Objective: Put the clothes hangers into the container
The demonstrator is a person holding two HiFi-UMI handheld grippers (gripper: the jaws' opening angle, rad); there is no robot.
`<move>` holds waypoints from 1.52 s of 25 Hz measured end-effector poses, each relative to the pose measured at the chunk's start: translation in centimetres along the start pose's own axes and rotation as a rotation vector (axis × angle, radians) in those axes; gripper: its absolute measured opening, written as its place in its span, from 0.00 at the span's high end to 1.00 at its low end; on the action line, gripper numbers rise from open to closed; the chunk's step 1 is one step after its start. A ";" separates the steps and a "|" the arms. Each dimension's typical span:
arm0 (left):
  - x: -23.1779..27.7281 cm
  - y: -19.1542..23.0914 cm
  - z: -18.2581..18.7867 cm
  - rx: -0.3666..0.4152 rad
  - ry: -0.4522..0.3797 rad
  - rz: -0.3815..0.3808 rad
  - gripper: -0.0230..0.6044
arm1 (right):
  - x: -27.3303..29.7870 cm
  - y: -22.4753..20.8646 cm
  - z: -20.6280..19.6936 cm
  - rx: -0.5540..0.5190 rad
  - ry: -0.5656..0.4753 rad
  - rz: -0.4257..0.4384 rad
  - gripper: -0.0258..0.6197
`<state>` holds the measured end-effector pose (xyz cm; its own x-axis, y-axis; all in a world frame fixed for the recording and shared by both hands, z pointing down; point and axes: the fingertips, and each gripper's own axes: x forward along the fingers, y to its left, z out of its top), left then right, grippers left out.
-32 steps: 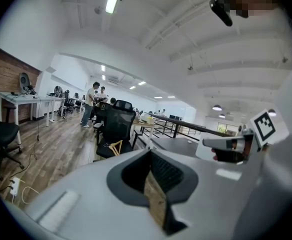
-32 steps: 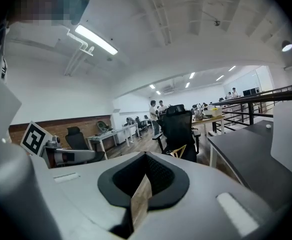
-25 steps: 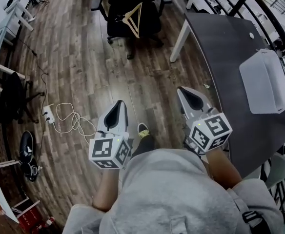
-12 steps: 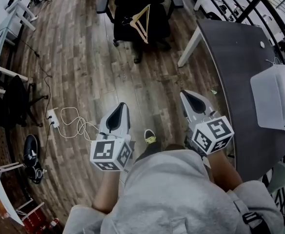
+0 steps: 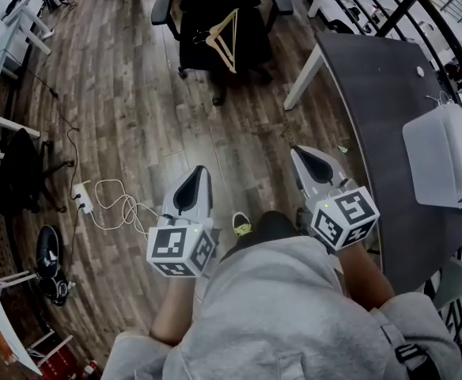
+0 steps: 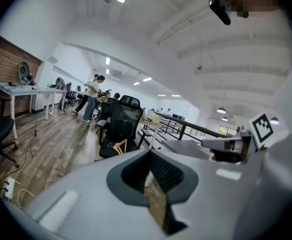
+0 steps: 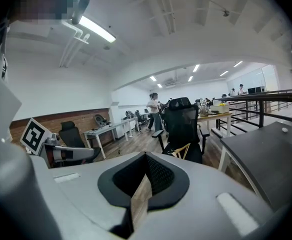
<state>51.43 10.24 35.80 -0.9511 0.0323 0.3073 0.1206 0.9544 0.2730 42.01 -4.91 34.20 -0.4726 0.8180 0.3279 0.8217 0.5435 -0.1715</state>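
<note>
Wooden clothes hangers [image 5: 223, 38] lie on the seat of a black office chair [image 5: 239, 18] at the far side of the floor. In the gripper views the hangers [image 6: 120, 146] [image 7: 182, 150] show small on that chair, straight ahead. A white container [image 5: 439, 155] stands on the dark table [image 5: 373, 93] to the right. My left gripper [image 5: 198, 172] and right gripper [image 5: 301, 153] are held side by side at waist height, far from the chair. Both are shut with nothing between the jaws.
A power strip with a coiled white cable [image 5: 112, 200] lies on the wood floor to the left. Another black chair [image 5: 13, 169] and white desks [image 5: 9, 22] stand along the left side. A railing [image 5: 460, 70] runs behind the table. People stand in the distance [image 6: 93, 96].
The view has shifted forward a little, so the chair with the hangers and the table sit slightly differently in frame. Both grippers keep the same pose and stay shut.
</note>
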 end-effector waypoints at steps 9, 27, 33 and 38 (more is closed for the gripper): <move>-0.2 0.0 0.1 -0.008 -0.001 -0.004 0.95 | -0.3 0.2 0.5 -0.008 -0.002 -0.006 0.96; 4.3 2.1 1.9 -0.020 -0.013 0.053 0.95 | 5.0 -3.4 2.4 0.010 -0.023 0.041 0.96; 9.5 2.0 3.3 -0.020 0.004 0.043 0.95 | 7.8 -7.3 3.4 0.037 -0.020 0.029 0.96; 14.6 1.2 5.0 0.000 0.021 0.019 0.95 | 10.6 -10.3 4.3 0.056 -0.013 0.032 0.96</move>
<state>36.23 13.35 36.09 -0.9423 0.0441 0.3318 0.1386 0.9537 0.2668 27.15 -1.05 35.48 -0.4511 0.8373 0.3090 0.8176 0.5265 -0.2332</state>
